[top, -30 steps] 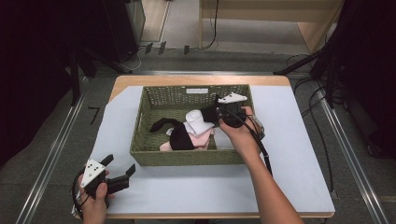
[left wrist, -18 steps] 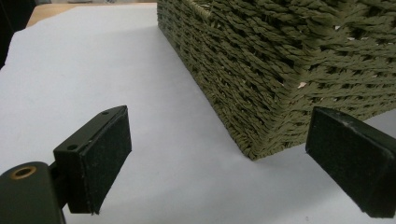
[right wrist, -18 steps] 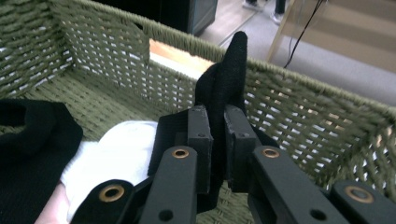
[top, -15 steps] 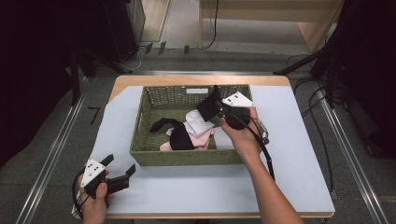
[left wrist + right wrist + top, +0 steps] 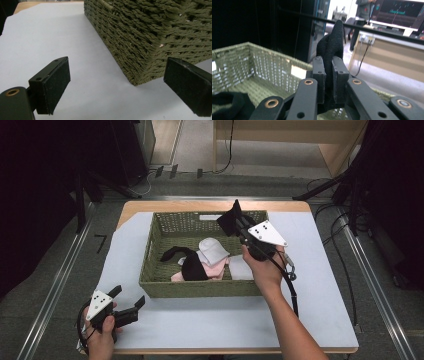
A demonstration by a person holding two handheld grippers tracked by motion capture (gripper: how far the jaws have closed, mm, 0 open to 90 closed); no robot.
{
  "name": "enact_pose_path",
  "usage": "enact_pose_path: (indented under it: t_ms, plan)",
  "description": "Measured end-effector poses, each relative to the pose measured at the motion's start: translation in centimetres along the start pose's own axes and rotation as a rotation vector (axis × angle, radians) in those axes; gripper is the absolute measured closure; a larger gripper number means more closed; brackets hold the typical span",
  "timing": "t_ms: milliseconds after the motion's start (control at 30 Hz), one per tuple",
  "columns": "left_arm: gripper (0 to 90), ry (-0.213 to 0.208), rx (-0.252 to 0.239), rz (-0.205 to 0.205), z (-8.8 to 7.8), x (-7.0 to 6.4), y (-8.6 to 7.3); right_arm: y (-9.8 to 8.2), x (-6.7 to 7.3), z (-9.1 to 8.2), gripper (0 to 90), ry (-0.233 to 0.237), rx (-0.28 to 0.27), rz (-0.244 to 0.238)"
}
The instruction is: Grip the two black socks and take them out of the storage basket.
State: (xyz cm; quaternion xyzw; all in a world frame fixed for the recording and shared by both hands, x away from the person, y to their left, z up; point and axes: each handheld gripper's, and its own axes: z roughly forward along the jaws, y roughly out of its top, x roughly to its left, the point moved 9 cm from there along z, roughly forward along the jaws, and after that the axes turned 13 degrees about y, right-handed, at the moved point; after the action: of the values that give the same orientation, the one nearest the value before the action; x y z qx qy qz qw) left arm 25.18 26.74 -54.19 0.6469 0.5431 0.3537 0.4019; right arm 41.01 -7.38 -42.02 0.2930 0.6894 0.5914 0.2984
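My right gripper (image 5: 239,222) is clamped on a black sock (image 5: 331,43), holding it up above the far side of the woven basket (image 5: 155,250). My left gripper (image 5: 131,301) rests on the white table cover (image 5: 50,37), jaws wide apart, just beside the basket's corner.

Basket (image 5: 165,287) walls hem socks (image 5: 200,262); access from above.

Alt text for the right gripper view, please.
The right gripper is shut on a black sock that stands up from between its jaws. Below and behind is a green woven basket with another black garment inside.
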Motion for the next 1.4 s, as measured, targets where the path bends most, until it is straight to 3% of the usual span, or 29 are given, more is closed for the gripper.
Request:
enact_pose_path:
  t_ms: [267, 633, 933, 1067, 1400]
  plan:
    - [8.0, 0.006, 0.011, -0.003, 0.1, 0.0, 0.0, 1.2, -0.2, -0.6, 83.8, -0.016, -0.068, -0.044]
    - [8.3, 0.012, 0.011, 0.003, 0.1, 0.0, -0.1, 3.5, -1.4, -2.5, 83.7, -0.034, -0.118, -0.028]
    - [8.3, 0.012, 0.003, 0.004, 0.1, -0.1, 0.0, 6.2, -3.4, -5.3, 83.7, -0.07, -0.176, -0.023]
    - [8.3, 0.012, -0.001, 0.001, 0.0, 0.0, 0.0, 6.8, -5.0, -7.6, 83.7, -0.105, -0.206, -0.009]
    - [8.3, 0.008, 0.003, 0.001, 0.1, -0.1, 0.0, 5.8, -7.9, -11.2, 83.7, -0.167, -0.204, 0.008]
